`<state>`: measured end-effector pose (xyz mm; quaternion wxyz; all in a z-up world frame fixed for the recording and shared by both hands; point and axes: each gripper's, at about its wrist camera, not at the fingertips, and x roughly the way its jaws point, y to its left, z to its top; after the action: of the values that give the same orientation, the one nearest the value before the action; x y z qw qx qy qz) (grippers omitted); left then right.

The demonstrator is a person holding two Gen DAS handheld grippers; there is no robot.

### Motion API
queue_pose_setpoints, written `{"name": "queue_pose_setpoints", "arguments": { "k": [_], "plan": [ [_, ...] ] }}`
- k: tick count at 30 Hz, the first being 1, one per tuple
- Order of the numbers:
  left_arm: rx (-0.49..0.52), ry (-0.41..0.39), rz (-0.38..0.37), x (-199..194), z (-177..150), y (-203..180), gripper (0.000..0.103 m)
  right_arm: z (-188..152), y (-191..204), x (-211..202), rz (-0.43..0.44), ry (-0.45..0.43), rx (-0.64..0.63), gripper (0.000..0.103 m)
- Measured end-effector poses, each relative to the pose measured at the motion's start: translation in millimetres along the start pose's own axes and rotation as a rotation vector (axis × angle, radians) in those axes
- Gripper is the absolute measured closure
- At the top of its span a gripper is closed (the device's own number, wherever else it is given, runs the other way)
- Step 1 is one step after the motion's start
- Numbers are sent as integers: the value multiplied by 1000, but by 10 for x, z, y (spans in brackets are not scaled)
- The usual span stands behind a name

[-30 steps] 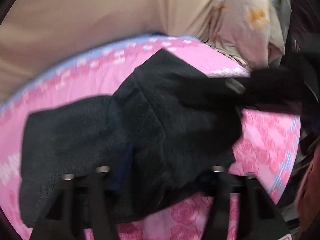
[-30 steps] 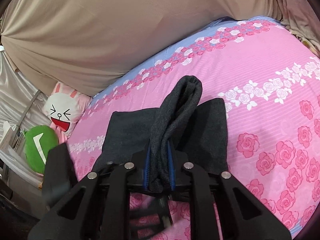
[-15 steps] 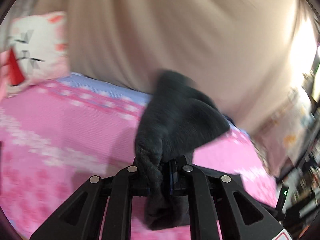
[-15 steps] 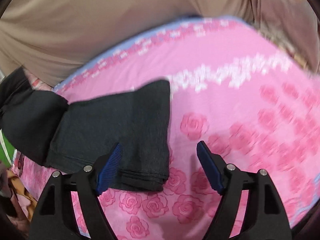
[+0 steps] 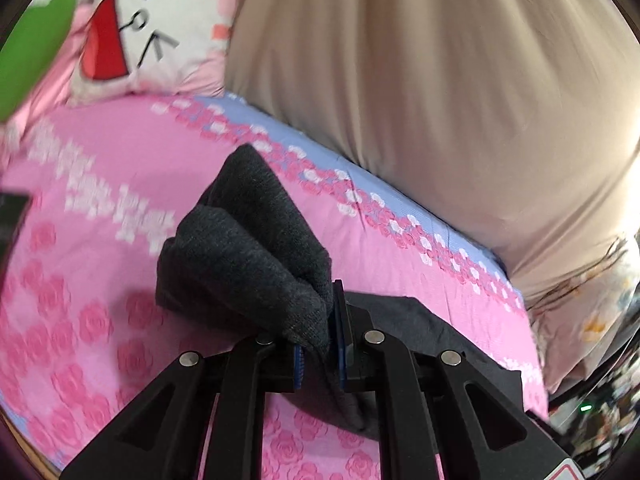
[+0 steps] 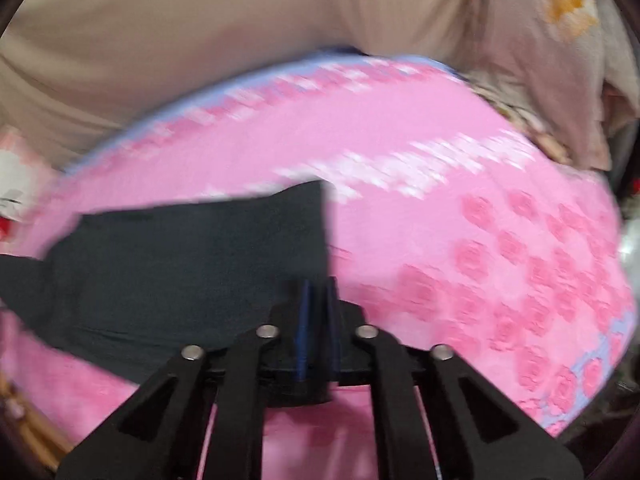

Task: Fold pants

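Clamping a bunched fold of the dark grey pants (image 5: 248, 248), the left gripper (image 5: 320, 344) has its blue pads pressed tight on the cloth, which rises in a hump above the pink rose-print bedsheet (image 5: 100, 320). More of the garment lies flat on the sheet (blurred in the right view). The right gripper (image 6: 316, 320) shows its pads nearly together, with nothing visibly between them, at the pants' right edge.

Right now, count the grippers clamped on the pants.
2: the left gripper pinches a bunched fold of the pants; the right gripper looks shut on their near edge, though blur leaves that uncertain.
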<state>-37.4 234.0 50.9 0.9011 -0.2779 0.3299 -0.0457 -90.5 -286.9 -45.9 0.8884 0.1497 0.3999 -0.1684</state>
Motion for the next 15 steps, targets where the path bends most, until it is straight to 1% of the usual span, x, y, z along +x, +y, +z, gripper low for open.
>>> {"name": "queue_pose_setpoints", "arguments": {
  "k": [1,2,3,4,5,6,7,8,10,11,13,14,15],
  "plan": [
    [-23,0,-16,-27,-33,71,94,-9,-19,0,-26,2,15,101],
    [-43,-1,-32,-60,-76,125,94,3,0,-114,35,-18,60,97],
    [-54,0,-41,-95,-117,192,94,26,64,-232,110,-47,69,94],
    [-54,3,-39,-115,-144,216,94,50,188,-329,170,-66,46,89],
    [-54,5,-34,-137,-174,233,94,66,464,-464,251,-88,-30,65],
    [-55,7,-34,-153,-203,242,94,42,756,-571,319,-105,-109,35],
    [-55,7,-37,-162,-217,239,92,8,992,-629,368,-114,-171,27],
    [-54,6,-40,-166,-248,241,92,-78,1345,-666,433,-111,-268,26],
    [-64,9,-46,-159,-281,246,92,-252,1836,-631,486,-81,-390,26],
    [-72,13,-52,-149,-296,258,91,-348,2114,-576,489,-69,-452,26],
    [-80,18,-58,-141,-306,260,87,-474,2448,-487,453,-74,-542,27],
    [-80,19,-62,-139,-308,264,87,-496,2586,-375,399,-81,-578,39],
    [-79,20,-63,-140,-307,268,87,-497,2665,-279,358,-72,-589,67]
  ]
}}
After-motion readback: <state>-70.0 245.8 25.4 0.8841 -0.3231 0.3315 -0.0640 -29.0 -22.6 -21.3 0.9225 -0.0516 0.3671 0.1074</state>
